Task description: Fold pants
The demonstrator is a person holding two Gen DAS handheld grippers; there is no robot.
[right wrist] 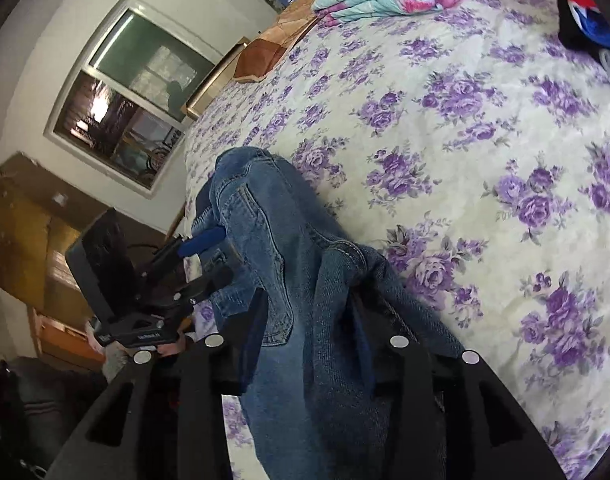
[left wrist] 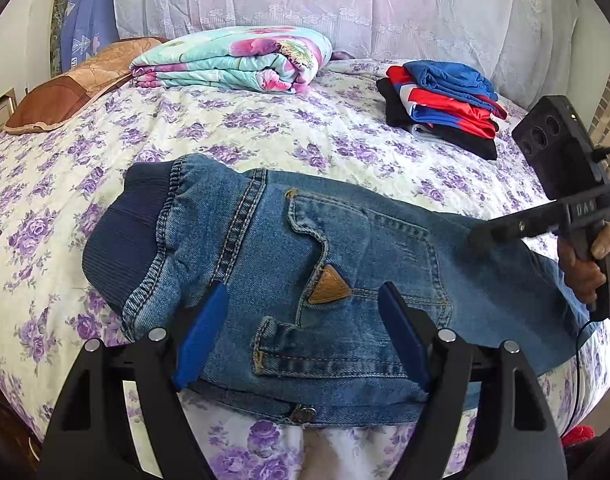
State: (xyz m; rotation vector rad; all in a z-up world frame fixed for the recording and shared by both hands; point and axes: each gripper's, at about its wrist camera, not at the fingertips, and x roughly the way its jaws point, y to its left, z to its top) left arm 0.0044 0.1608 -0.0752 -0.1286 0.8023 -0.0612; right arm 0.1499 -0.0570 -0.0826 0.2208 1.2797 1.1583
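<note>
A pair of blue denim pants [left wrist: 365,240] lies folded across the bed, its dark ribbed waistband to the left and a back pocket with a tan patch facing up. My left gripper [left wrist: 303,300] is open, its blue pads wide apart over the near edge of the pants. My right gripper [left wrist: 475,236], held by a hand, reaches in from the right onto the leg end. In the right wrist view the right gripper [right wrist: 309,304] has a bunched fold of the pants [right wrist: 265,220] between its parted fingers, which look apart from the cloth. The left gripper [right wrist: 213,260] shows beyond.
The bed wears a white spread with purple flowers [left wrist: 265,128]. A folded floral quilt [left wrist: 233,60] and a brown pillow [left wrist: 73,88] lie at the back left. A stack of folded red, blue and black clothes [left wrist: 445,104] sits at the back right. A window [right wrist: 137,92] is on the wall.
</note>
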